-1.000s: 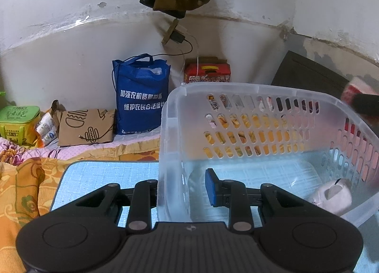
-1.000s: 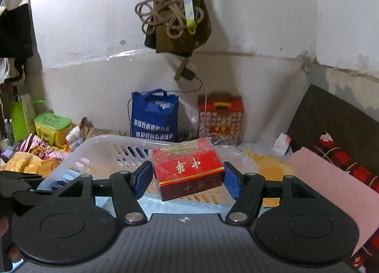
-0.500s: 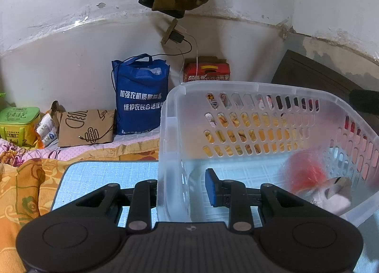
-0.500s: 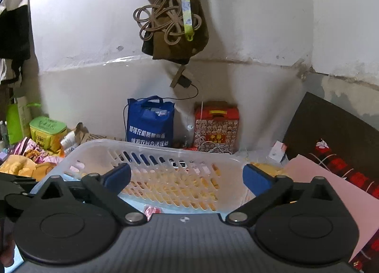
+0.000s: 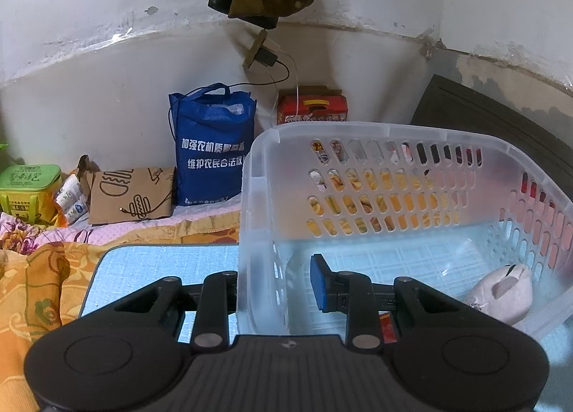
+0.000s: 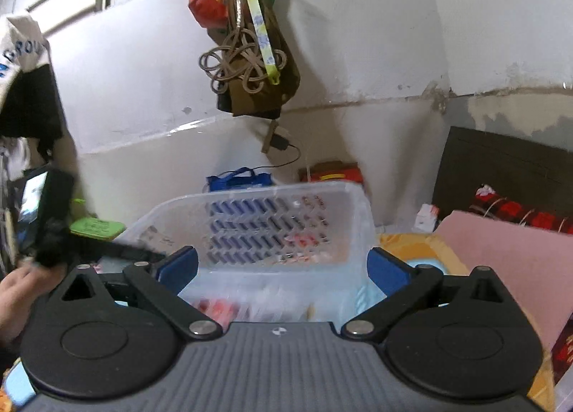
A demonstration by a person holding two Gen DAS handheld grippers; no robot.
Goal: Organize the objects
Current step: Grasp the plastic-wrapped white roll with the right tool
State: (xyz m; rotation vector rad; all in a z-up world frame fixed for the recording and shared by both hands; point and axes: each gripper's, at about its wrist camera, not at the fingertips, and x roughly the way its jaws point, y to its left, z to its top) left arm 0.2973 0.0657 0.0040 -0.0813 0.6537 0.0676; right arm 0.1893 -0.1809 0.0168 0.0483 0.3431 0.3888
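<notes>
Two items, a red box (image 5: pixel 387 326) and a pink plush toy (image 5: pixel 501 292), lie in the translucent perforated plastic basket (image 5: pixel 358 132) on the light-blue mat (image 5: pixel 161 265); your left gripper (image 5: pixel 274 283) clamps its near wall, your right gripper (image 6: pixel 283 267) hangs spread wide, empty.

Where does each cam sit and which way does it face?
Left wrist: on the left gripper, looking along its fingers that straddle the clear basket wall; pink pouch inside.
Right wrist: on the right gripper, open, above the basket's near side; the person's left hand shows at the left edge.
Shared: basket, blue bag, wall.
</notes>
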